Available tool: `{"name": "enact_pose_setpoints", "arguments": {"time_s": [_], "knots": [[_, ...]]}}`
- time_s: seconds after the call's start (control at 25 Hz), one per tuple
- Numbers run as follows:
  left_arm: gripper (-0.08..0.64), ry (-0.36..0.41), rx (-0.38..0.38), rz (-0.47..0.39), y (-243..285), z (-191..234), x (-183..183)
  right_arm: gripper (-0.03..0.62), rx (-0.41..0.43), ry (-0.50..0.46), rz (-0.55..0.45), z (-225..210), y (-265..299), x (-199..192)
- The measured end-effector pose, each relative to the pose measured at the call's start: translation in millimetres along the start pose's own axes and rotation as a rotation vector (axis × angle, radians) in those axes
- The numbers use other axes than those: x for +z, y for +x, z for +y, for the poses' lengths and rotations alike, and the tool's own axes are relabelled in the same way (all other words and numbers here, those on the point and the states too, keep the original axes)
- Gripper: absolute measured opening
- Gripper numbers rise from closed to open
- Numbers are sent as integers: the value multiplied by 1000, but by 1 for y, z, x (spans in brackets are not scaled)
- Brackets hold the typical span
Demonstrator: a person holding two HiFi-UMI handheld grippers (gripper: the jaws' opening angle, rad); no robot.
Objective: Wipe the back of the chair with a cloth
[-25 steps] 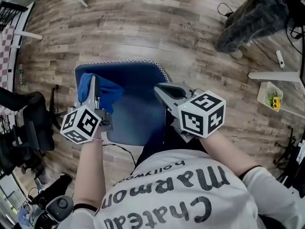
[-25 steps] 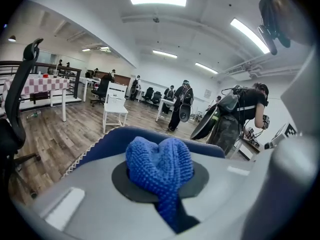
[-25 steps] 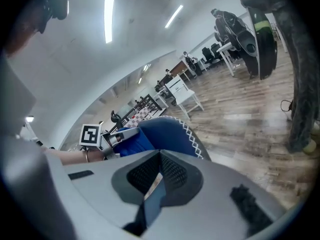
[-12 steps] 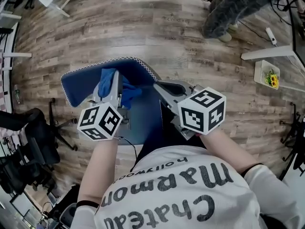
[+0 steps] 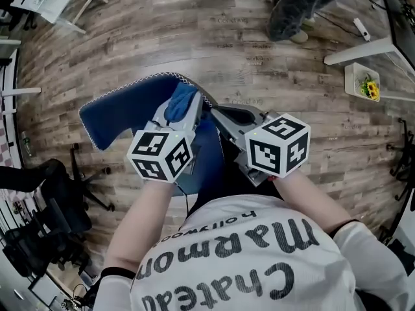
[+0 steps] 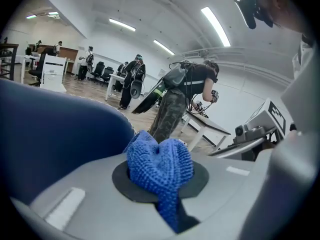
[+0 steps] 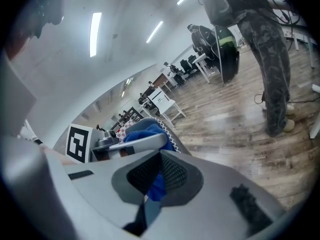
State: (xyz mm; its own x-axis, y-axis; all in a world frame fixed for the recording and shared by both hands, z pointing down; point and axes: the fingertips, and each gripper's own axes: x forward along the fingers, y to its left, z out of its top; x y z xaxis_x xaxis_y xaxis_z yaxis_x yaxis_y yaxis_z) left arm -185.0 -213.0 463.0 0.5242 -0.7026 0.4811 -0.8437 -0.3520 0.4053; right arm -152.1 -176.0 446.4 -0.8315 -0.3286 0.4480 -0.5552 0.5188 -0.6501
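Closest in, the person bends over in a white printed shirt (image 5: 227,264), both arms stretched forward. The left tool (image 5: 176,112) is clenched on a bunched blue cloth (image 5: 181,102). In the left gripper view the cloth (image 6: 160,166) bulges out between the closed jaws of that tool (image 6: 162,194). It is held against the top edge of the blue chair (image 5: 120,112), at the right end of its white-stitched rim, and the chair's dark blue back (image 6: 55,134) fills the lower left of that view.

Just beside it, the right tool (image 5: 224,116) points at the same corner of the chair. In the right gripper view this tool's (image 7: 152,181) jaws are drawn together down to a thin slit with blue showing through it. I cannot tell whether anything is pinched there.

Beyond the tools lies the wooden floor (image 5: 162,37). A black office chair (image 5: 48,196) stands off to the left. Farther back, a second person in camouflage trousers (image 5: 298,8) stands near a white desk (image 5: 363,49).
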Motion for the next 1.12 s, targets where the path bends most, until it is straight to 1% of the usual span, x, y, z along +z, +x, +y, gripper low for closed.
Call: {"name": "enact_pose_setpoints", "arguments": {"time_s": [0.08, 0.28, 0.4, 0.6, 0.72, 0.8, 0.84, 0.92, 1.12], "knots": [[41, -2, 24, 13, -5, 8, -4, 12, 0, -2, -1, 2, 0, -2], [41, -42, 166, 26, -40, 57, -15, 12, 16, -15, 24, 12, 9, -10], [41, -75, 253, 20, -71, 94, -22, 12, 43, -34, 49, 26, 20, -14], [41, -139, 441, 9, -135, 167, -31, 12, 81, -98, 108, 46, 39, -23], [41, -138, 563, 10, -181, 208, -31, 12, 96, -110, 137, 53, 48, -27], [41, -121, 627, 16, -206, 226, -28, 12, 101, -117, 149, 55, 52, -29], [41, -108, 644, 26, -214, 233, -28, 12, 102, -119, 153, 55, 54, -29], [41, -77, 651, 59, -220, 242, -32, 12, 108, -118, 162, 57, 56, -31], [41, -28, 617, 137, -201, 246, -35, 12, 120, -113, 173, 59, 59, -30]]}}
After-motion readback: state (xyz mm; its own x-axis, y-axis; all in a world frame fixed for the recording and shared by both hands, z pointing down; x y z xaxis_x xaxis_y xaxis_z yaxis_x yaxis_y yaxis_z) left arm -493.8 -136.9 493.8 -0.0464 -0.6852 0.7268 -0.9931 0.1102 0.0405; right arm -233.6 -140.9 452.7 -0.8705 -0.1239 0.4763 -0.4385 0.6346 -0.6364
